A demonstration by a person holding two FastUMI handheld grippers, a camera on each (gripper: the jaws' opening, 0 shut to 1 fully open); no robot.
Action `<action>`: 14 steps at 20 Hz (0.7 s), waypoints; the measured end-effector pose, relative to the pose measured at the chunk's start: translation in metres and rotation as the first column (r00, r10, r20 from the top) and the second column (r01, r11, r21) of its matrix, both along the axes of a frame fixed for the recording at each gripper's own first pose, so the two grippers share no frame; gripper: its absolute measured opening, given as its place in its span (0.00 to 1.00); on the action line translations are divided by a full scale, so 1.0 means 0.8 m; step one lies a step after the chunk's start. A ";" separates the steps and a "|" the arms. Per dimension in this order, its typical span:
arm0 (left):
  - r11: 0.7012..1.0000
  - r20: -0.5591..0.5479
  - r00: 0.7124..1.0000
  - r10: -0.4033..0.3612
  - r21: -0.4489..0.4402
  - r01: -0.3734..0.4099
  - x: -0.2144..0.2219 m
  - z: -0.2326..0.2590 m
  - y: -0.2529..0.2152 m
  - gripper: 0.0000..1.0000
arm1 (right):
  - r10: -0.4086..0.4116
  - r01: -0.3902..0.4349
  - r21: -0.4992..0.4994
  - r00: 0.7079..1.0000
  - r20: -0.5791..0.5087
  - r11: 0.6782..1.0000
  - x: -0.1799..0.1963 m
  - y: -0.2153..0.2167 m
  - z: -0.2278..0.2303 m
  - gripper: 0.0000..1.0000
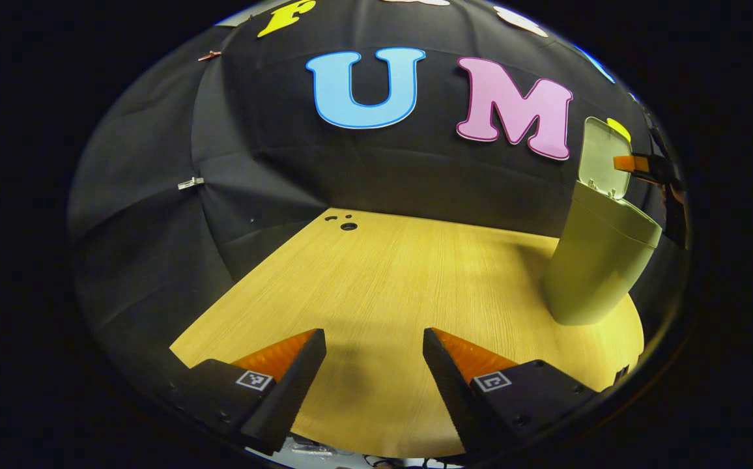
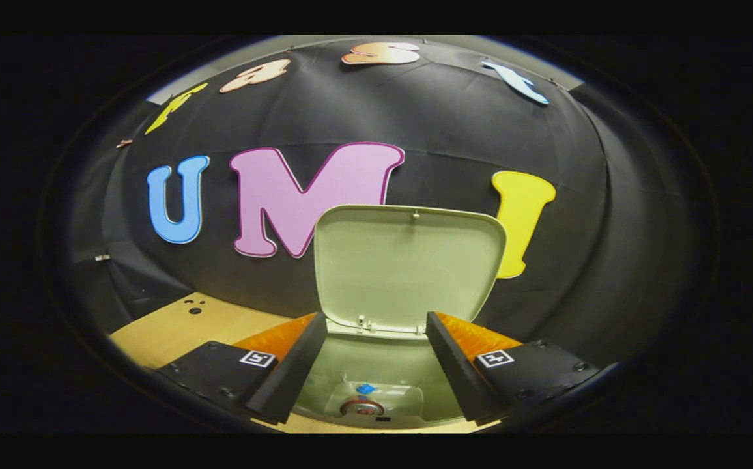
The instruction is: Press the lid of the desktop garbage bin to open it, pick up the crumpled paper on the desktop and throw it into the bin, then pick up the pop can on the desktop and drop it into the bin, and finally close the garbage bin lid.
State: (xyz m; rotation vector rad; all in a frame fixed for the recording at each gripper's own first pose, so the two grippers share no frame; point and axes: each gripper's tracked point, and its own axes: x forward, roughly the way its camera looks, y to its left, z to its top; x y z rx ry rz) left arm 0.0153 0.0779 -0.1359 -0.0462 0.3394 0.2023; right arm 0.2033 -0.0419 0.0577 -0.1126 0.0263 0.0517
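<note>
A black cloth wall backs the wooden bench (image 1: 383, 273). At the right of the left gripper view stands the garbage bin (image 1: 595, 267), its lid (image 2: 409, 264) upright and open. Low centre in the right gripper view, the pop can (image 2: 362, 407) lies inside; the paper I cannot make out. Judging so, closing remains. The right tool (image 2: 376, 365) hovers above the bin mouth, spread and empty; the left tool (image 1: 374, 371) is apart over bare bench. Nothing blocks the lid.

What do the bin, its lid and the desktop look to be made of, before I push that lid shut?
Bin: looks like moulded plastic, pale green, matte, with smooth rounded walls and soft highlights. Lid: apparently the same plastic, standing open, with a thin rim and small moulded hinge clips at its base. Desktop: light wood-grain surface, probably laminate or veneer; fine straight grain lines, low sheen.
</note>
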 end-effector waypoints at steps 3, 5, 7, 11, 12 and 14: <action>1.000 -0.006 1.000 0.007 -0.002 -0.007 -0.002 -0.003 0.003 0.96 | -0.003 0.003 0.003 0.999 0.033 1.000 0.001 -0.002 0.027 0.96; 1.000 -0.010 1.000 0.008 -0.004 -0.008 -0.002 -0.004 0.003 0.96 | -0.002 0.002 0.010 0.998 0.061 1.000 0.003 -0.002 0.052 0.96; 1.000 -0.013 1.000 0.010 -0.002 -0.010 -0.002 -0.006 0.003 0.96 | -0.003 0.001 0.013 0.995 0.097 1.000 0.007 -0.001 0.082 0.96; 1.000 -0.014 1.000 0.007 -0.007 -0.007 -0.001 -0.007 0.000 0.96 | 0.001 -0.001 -0.006 0.990 0.141 1.000 0.022 -0.005 0.127 0.96; 1.000 -0.015 1.000 0.007 -0.005 -0.007 -0.001 -0.007 -0.001 0.96 | -0.001 0.002 -0.004 0.987 0.158 1.000 0.024 -0.006 0.138 0.96; 1.000 -0.018 1.000 0.006 -0.004 -0.006 -0.001 -0.008 -0.002 0.96 | 0.003 -0.005 0.010 0.983 0.186 1.000 0.029 -0.003 0.158 0.96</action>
